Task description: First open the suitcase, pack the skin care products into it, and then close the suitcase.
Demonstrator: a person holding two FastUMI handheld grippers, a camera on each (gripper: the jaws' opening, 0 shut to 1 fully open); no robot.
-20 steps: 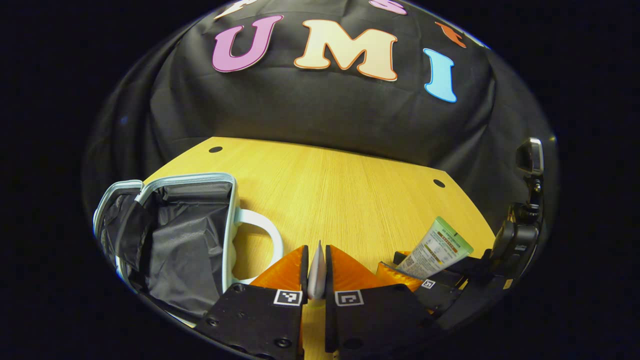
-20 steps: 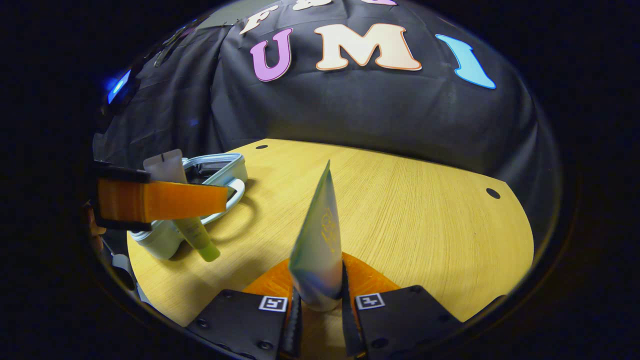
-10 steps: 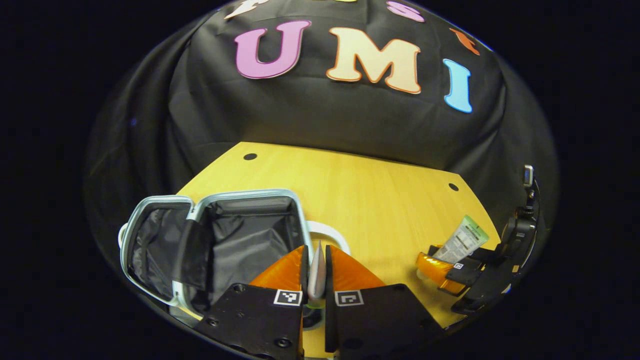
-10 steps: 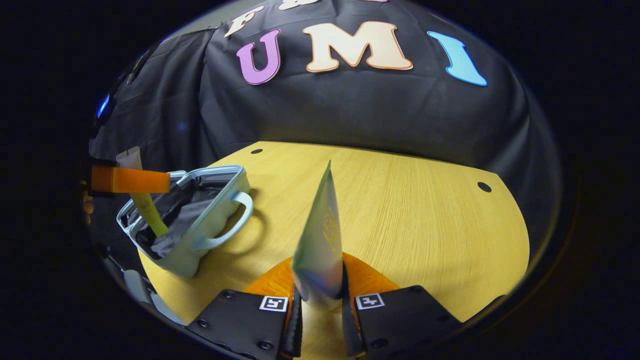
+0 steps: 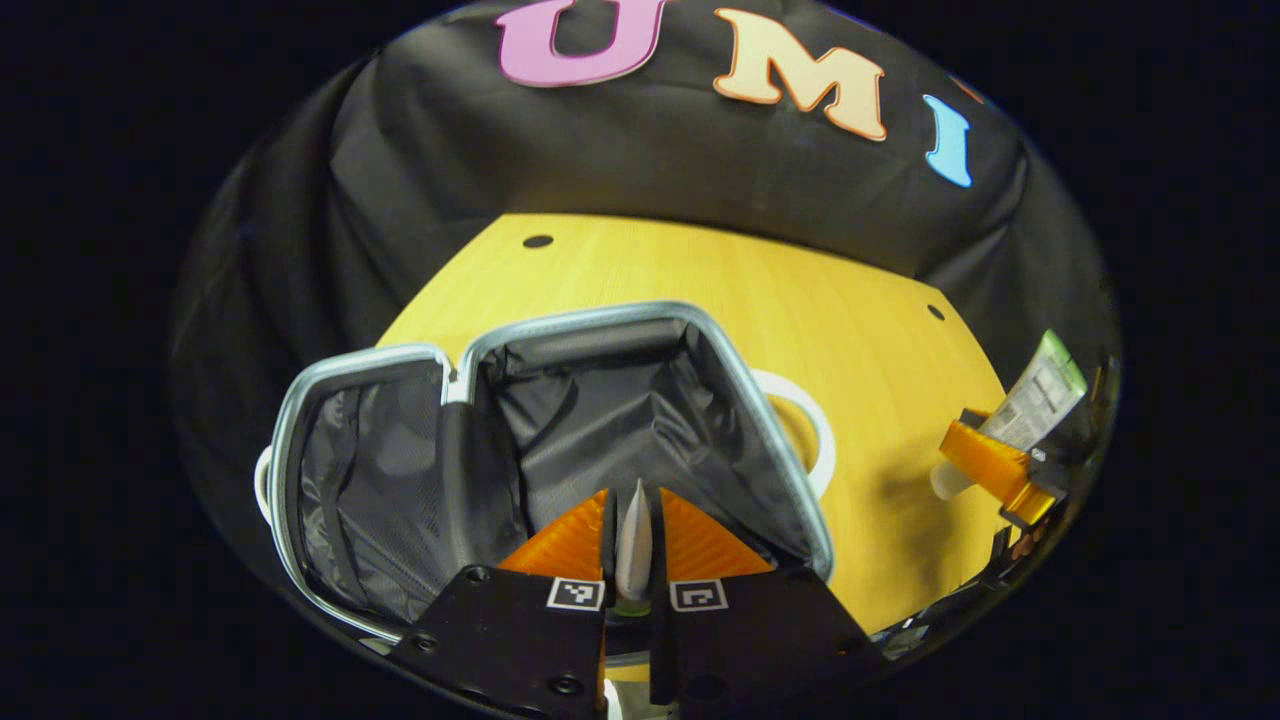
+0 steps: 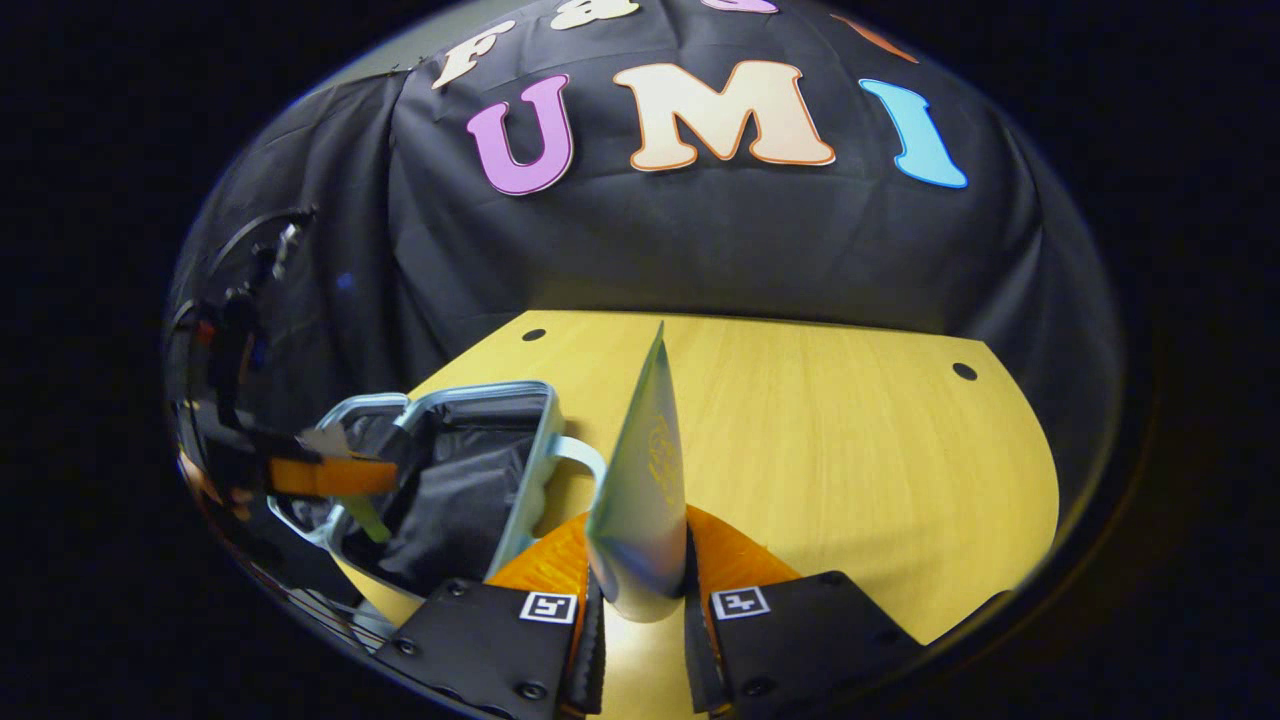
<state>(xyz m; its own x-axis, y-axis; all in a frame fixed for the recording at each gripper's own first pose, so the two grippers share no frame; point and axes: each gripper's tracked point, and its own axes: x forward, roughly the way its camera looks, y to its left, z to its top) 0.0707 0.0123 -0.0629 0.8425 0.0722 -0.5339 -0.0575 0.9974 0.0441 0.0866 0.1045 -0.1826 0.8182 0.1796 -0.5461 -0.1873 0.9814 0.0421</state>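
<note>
Two tubes hang over a wooden table: an open suitcase, black-lined, lies below the left gripper, clamped on a thin tube; at three o'clock, the right gripper pinches a pale green tube.

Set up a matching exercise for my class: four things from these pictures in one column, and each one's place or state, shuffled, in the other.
Things:
1. suitcase
2. left gripper
3. right gripper
4. table

Places or states:
A. holds a tube above the bare wood
B. lies open, dark lining showing
C. holds a tube over the open case
D. bears the case

Pairs: 1-B, 2-C, 3-A, 4-D
</note>
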